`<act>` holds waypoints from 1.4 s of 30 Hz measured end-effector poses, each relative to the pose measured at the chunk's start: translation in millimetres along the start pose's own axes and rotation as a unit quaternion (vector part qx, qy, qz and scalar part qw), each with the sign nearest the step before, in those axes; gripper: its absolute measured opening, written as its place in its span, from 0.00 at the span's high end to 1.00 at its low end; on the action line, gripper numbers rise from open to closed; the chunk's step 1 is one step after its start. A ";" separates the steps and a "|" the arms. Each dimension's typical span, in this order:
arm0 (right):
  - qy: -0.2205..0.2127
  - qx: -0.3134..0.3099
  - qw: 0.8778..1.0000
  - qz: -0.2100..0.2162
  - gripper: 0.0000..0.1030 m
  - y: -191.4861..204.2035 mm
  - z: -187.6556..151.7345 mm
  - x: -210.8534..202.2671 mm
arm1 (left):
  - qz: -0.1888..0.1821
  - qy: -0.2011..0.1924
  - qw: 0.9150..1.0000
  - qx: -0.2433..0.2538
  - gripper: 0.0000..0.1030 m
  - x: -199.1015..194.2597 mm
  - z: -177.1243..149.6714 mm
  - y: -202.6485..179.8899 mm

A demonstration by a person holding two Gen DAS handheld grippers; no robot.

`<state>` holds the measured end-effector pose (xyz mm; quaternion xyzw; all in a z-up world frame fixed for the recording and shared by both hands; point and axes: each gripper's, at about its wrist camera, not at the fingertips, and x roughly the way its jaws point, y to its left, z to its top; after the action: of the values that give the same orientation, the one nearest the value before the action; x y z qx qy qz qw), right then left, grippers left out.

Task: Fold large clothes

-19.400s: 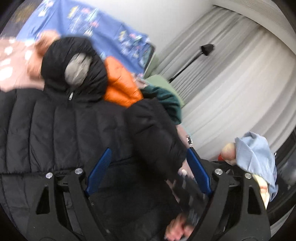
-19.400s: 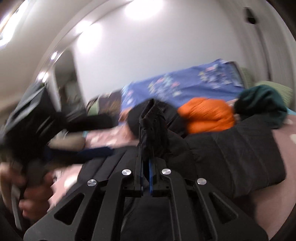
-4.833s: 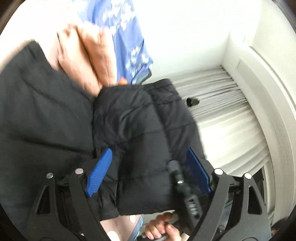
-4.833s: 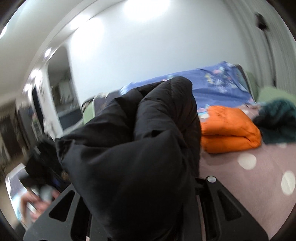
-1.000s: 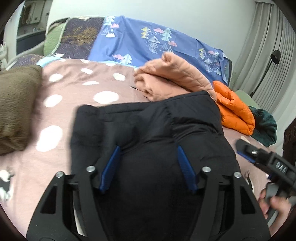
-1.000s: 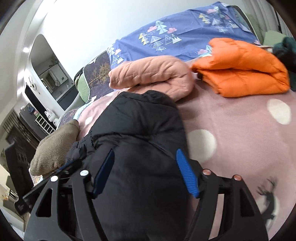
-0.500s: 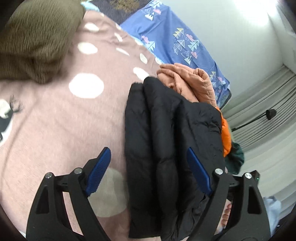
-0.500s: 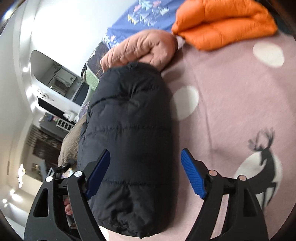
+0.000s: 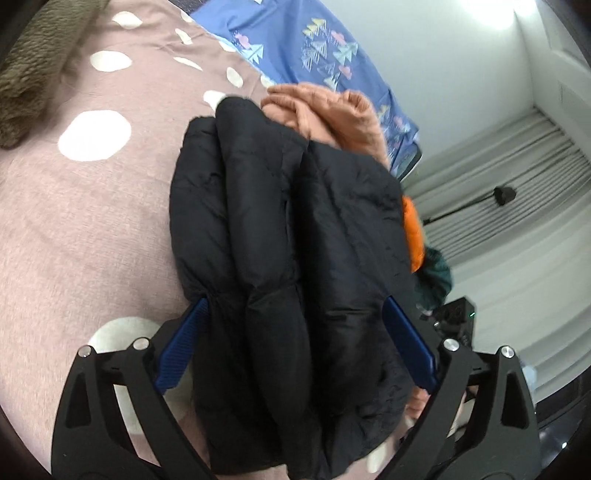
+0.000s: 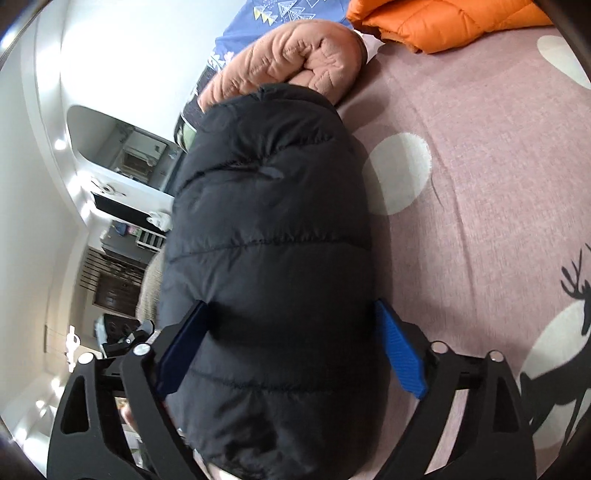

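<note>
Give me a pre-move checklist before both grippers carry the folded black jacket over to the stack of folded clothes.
1. Left gripper straddles the black jacket, fingers wide on both flanks: ok.
2. Right gripper straddles the same bundle from the other end: ok.
3. Fingers actually pressing the fabric hard enough to lift: cannot tell.
4. Fold holding together, no sleeve or hood hanging loose in view: ok.
5. Far end of the bundle free of the peach jacket: not ok, it sits against or overlaps it.
6. Bare pink bedspread between the bundle and the orange jacket for setting down: ok.
</note>
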<state>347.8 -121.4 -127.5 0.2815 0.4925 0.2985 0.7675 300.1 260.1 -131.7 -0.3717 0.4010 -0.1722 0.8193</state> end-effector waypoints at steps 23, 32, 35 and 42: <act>0.033 -0.052 0.998 0.033 0.29 25.1 -1.3 32.8 | -0.017 0.058 0.998 -0.004 0.20 52.0 4.2 5.5; -0.013 -0.106 0.994 0.019 0.48 66.1 -22.0 -1.5 | -0.051 0.031 0.998 0.022 0.51 30.2 -5.8 -11.2; -0.025 -0.124 0.992 0.028 0.48 90.4 -22.3 -7.0 | -0.061 0.012 0.997 0.043 0.51 7.2 -9.2 -26.1; -0.047 -0.183 0.980 0.058 0.48 159.0 -12.3 -11.8 | -0.071 -0.064 0.992 0.080 0.51 -57.2 1.9 -47.4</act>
<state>303.6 -23.0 -9.5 0.1782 0.3763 0.4139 0.8095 267.0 262.7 -65.2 -0.3428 0.3053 -0.2368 0.8562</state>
